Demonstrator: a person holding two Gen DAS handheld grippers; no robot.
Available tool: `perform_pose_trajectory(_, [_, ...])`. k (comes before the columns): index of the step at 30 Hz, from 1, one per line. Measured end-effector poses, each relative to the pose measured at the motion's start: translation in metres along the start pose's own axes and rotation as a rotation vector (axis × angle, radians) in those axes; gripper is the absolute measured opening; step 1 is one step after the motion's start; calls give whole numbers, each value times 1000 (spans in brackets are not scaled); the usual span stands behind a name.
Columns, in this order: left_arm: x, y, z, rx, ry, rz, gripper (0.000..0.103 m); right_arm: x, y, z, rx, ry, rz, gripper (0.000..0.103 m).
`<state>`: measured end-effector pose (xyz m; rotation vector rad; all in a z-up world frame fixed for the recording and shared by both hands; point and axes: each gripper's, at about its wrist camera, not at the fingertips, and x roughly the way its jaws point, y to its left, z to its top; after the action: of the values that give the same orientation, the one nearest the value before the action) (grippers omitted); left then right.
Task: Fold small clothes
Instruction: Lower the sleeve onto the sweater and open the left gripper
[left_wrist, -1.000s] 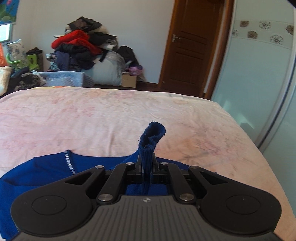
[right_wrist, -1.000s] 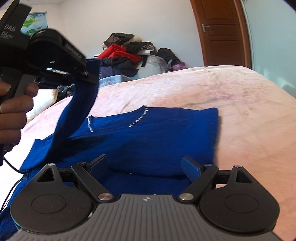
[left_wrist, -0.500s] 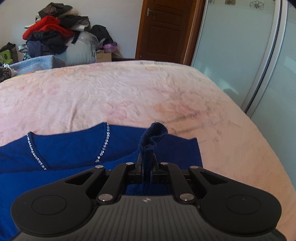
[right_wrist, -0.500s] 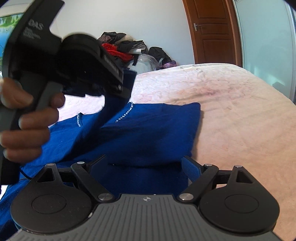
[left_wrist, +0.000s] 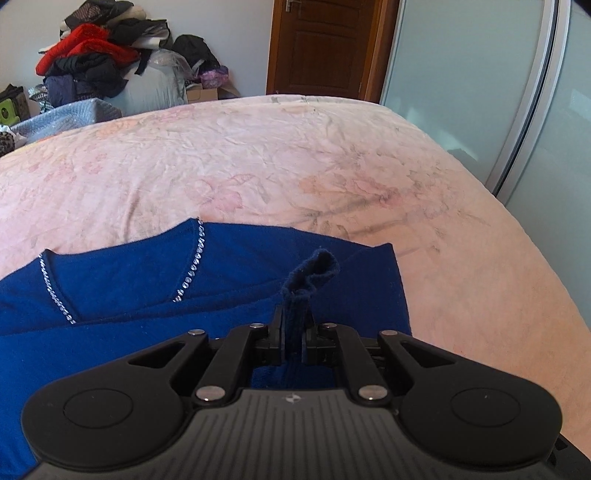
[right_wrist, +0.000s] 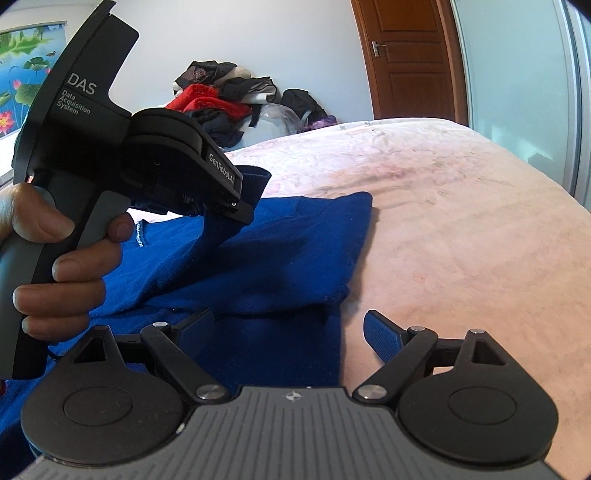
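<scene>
A blue knit top (left_wrist: 129, 288) with a rhinestone neckline (left_wrist: 192, 269) lies on the pink bedspread (left_wrist: 295, 155). My left gripper (left_wrist: 293, 332) is shut on a sleeve end of the top, whose cuff (left_wrist: 317, 267) curls up above the jaws. In the right wrist view the left gripper (right_wrist: 240, 206) holds that sleeve lifted over the top's body (right_wrist: 280, 266). My right gripper (right_wrist: 288, 332) is open and empty, low over the top's near edge, with its blue pads (right_wrist: 382, 336) apart.
A pile of clothes (left_wrist: 99, 62) is heaped beyond the bed's far edge. A brown door (left_wrist: 325, 44) and frosted sliding panels (left_wrist: 461, 81) stand at the right. Bare bedspread spreads to the right of the top (right_wrist: 461, 240).
My left gripper has carried the sleeve to the right and lower, across the top's body, so more of the folded top shows below it. My right gripper stays open in place.
</scene>
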<state>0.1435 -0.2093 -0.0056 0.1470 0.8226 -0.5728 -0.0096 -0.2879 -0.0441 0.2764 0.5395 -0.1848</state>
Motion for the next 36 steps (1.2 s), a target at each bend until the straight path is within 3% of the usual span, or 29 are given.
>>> perform_pose_trajectory(5, [3,-3,-1,5,27,-59,15,-2,0,-3,3,7,-6,90])
perform_pose_trajectory(7, [3,-4,-1,8,33,-71,31,-2,-1,-4,3,9,-9,90])
perform_pose_trajectory(9, [0,-6,-2,13,8,-73,65,-2,-2,-5,2,10,-12,90])
perform_pose_trajectory(11, [-5,-9,-2,27,-37,-63,74,-2,-2,-5,2,12,-14,90])
perform_pose_trajectory(15, [-18,-7,3,22,-76,-97,74,-2,-4,-6,4,15,-22,90])
perform_pose_trajectory(18, [-35,10,9,-6,-142,-74,74,-5,-6,-5,7,6,-24,90])
perform_pose_trajectory(23, [-47,54,10,-21,-146,106,74,-3,-1,8,2,-35,5,90])
perform_pose_trajectory(27, [-54,95,-8,-59,-127,223,74,10,23,29,-85,-74,71,90])
perform_pose_trajectory(29, [-57,112,-16,-78,-107,254,74,26,32,39,-126,-75,88,89])
perform_pose_trajectory(32, [-63,133,-31,-91,-98,285,74,56,30,56,-135,-42,46,86])
perform_pose_trajectory(35, [-68,142,-41,-74,-109,320,74,86,11,70,-39,32,54,66])
perform_pose_trajectory(36, [-68,144,-43,-70,-112,330,74,94,4,73,-5,61,55,53])
